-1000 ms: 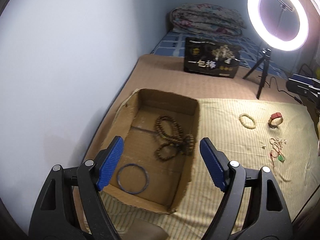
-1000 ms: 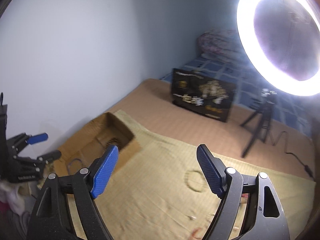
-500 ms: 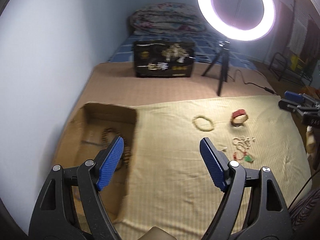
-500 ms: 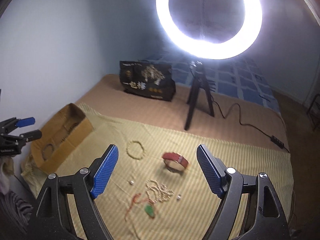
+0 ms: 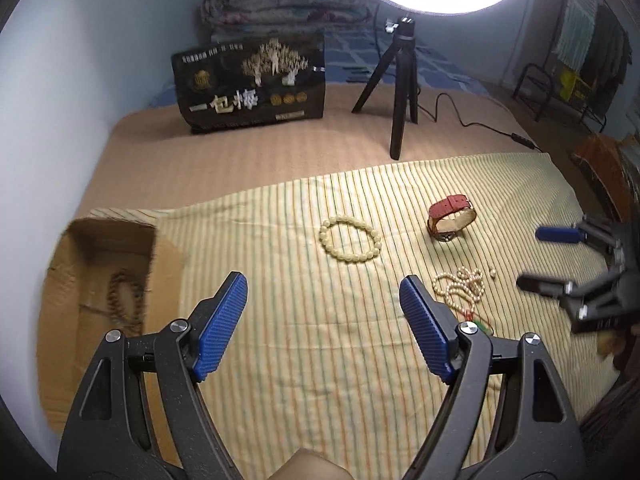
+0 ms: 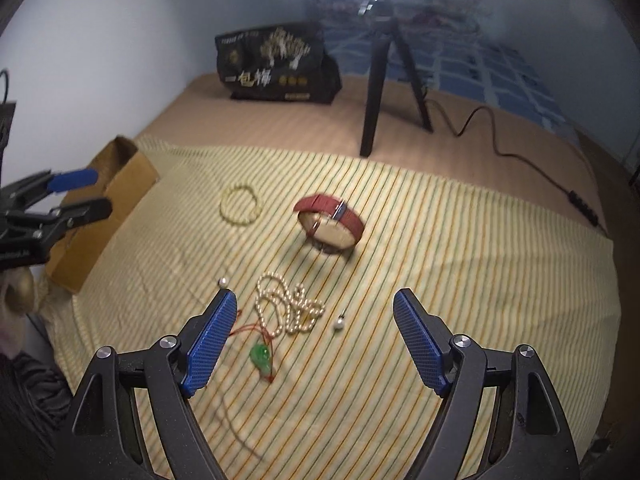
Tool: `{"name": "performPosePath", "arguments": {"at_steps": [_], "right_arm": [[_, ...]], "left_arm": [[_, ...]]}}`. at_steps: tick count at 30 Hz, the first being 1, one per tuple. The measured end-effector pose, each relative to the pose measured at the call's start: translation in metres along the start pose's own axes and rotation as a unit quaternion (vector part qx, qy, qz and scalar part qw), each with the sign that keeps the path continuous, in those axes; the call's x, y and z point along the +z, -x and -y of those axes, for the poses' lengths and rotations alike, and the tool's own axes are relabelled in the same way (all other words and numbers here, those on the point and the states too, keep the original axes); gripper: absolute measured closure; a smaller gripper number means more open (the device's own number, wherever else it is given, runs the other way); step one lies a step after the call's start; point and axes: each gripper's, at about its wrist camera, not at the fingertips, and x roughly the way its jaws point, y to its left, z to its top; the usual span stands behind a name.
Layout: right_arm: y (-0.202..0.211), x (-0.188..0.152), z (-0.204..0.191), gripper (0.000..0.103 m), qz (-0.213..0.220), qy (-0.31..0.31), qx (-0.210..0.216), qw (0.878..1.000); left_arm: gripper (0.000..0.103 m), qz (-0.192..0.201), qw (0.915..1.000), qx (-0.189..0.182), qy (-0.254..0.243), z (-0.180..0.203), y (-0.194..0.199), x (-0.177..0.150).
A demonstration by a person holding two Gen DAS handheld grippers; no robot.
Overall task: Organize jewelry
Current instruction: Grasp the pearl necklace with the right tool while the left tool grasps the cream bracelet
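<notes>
Inventory, bed surface, striped yellow cloth (image 5: pixel 320 320) spread over a tan blanket.

Item 1: left gripper (image 5: pixel 320 320), black frame, blue ribbed pads, jaws spread wide, holding nothing, hovering over bare cloth.

Item 2: right gripper (image 6: pixel 310 332), same build, jaws wide apart and empty, poised over the near cluster of pieces.

Item 3: pearl necklace (image 6: pixel 290 308), small cream beads in a loose, looped heap. It lies between and just beyond the right jaws, slightly toward the left pad; its long axis runs roughly near to far. The right gripper is plainly the nearer; from the left gripper it sits off to the right.

Item 4: green pendant (image 6: pixel 262 358) on a thin red cord, glossy, lying just near of the pearls, close to the left pad.

Item 5: 2 loose pearls (image 6: pixel 339 323), round, 1 on either side of the heap.

Item 6: red watch (image 6: pixel 330 222), textured strap curled into a standing band, farther off.

Item 7: pale bead bracelet (image 5: pixel 350 242), a flat ring of round beads, far of the left jaws.

Item 8: cardboard box (image 5: pixel 100 288), open-topped, at the left edge, holding brown wooden beads (image 5: pixel 124 296).

Judgement: the pearls or pendant look like the likely next pick, then a carry left to the box.
</notes>
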Motion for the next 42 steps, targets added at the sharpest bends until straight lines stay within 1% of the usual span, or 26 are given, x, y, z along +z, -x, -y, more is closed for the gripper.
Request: {"name": "performPosePath", "arguments": {"at_steps": [2, 6, 7, 9, 11, 12, 13, 14, 15, 16, 17, 19, 22, 25, 27, 30, 34, 36, 37, 38, 39, 40, 41, 42], "right_arm": [[-0.009, -0.002, -0.001, 0.023, -0.014, 0.004, 0.006, 1.0], [-0.02, -0.003, -0.002, 0.024, -0.026, 0.007, 0.013, 1.0], [-0.022, -0.003, -0.002, 0.031, -0.028, 0.009, 0.014, 0.999], [-0.026, -0.003, -0.002, 0.037, -0.037, 0.012, 0.018, 0.999], [-0.03, -0.003, -0.001, 0.041, -0.042, 0.011, 0.021, 0.999], [-0.032, -0.003, 0.0, 0.047, -0.044, 0.011, 0.022, 0.999], [-0.034, -0.004, 0.001, 0.053, -0.047, 0.011, 0.025, 0.999], [-0.037, -0.003, 0.001, 0.055, -0.05, 0.012, 0.029, 0.998], [-0.039, -0.003, 0.001, 0.057, -0.052, 0.013, 0.031, 0.998], [-0.041, -0.003, 0.0, 0.059, -0.053, 0.016, 0.032, 0.998], [-0.043, -0.004, -0.001, 0.06, -0.055, 0.02, 0.034, 0.998], [-0.049, -0.004, -0.005, 0.067, -0.06, 0.029, 0.036, 0.997], [-0.054, -0.004, -0.012, 0.068, -0.064, 0.048, 0.031, 0.996], [-0.062, -0.002, -0.018, 0.068, -0.069, 0.062, 0.016, 0.996], [-0.068, -0.002, -0.019, 0.068, -0.075, 0.065, 0.006, 0.995], [-0.077, -0.004, -0.019, 0.068, -0.089, 0.074, -0.006, 0.993], [-0.084, -0.006, -0.02, 0.068, -0.098, 0.083, -0.012, 0.992], [-0.086, -0.006, -0.02, 0.069, -0.096, 0.09, -0.014, 0.991], [-0.085, -0.006, -0.02, 0.076, -0.095, 0.093, -0.014, 0.991], [-0.085, -0.006, -0.02, 0.079, -0.093, 0.093, -0.013, 0.991], [-0.085, -0.006, -0.019, 0.086, -0.092, 0.092, -0.012, 0.991], [-0.086, -0.004, -0.02, 0.092, -0.09, 0.09, -0.011, 0.992], [-0.086, -0.005, -0.02, 0.093, -0.089, 0.09, -0.011, 0.992], [-0.085, -0.005, -0.022, 0.093, -0.088, 0.089, -0.011, 0.992]], "left_arm": [[0.022, -0.011, 0.9999, -0.008, 0.01, 0.0, -0.014, 0.004], [0.022, -0.023, 0.9995, -0.014, 0.015, 0.004, -0.038, 0.008], [0.022, -0.026, 0.9994, -0.014, 0.015, 0.005, -0.043, 0.009], [0.022, -0.034, 0.9991, -0.018, 0.019, 0.005, -0.056, 0.011], [0.022, -0.04, 0.9986, -0.016, 0.029, 0.003, -0.068, 0.014], [0.023, -0.044, 0.9982, -0.016, 0.037, 0.0, -0.075, 0.015], [0.028, -0.047, 0.9978, -0.016, 0.044, -0.003, -0.081, 0.016], [0.033, -0.051, 0.9975, -0.013, 0.048, -0.004, -0.086, 0.017], [0.033, -0.055, 0.9972, -0.009, 0.051, -0.007, -0.093, 0.018], [0.036, -0.055, 0.997, -0.007, 0.053, -0.009, -0.097, 0.018], [0.041, -0.059, 0.9968, -0.006, 0.055, -0.011, -0.103, 0.019], [0.044, -0.064, 0.9964, -0.004, 0.056, -0.013, -0.109, 0.019], [0.044, -0.067, 0.9961, 0.0, 0.057, -0.015, -0.118, 0.021], [0.048, -0.071, 0.9955, -0.003, 0.062, -0.017, -0.125, 0.023], [0.048, -0.075, 0.9953, -0.007, 0.062, -0.015, -0.13, 0.023], [0.048, -0.081, 0.9955, -0.008, 0.05, -0.011, -0.138, 0.022], [0.051, -0.076, 0.9967, -0.001, 0.028, -0.004, -0.141, 0.024], [0.058, -0.07, 0.9973, 0.0, 0.023, -0.003, -0.141, 0.025], [0.064, -0.068, 0.9975, 0.002, 0.02, -0.003, -0.141, 0.025], [0.07, -0.067, 0.9976, 0.003, 0.02, 0.0, -0.14, 0.026], [0.075, -0.065, 0.9977, 0.003, 0.021, 0.0, -0.141, 0.027], [0.084, -0.064, 0.9977, 0.003, 0.021, 0.0, -0.141, 0.027], [0.091, -0.063, 0.9978, 0.003, 0.022, 0.0, -0.14, 0.028], [0.094, -0.063, 0.9978, 0.002, 0.023, 0.0, -0.139, 0.026]]}}
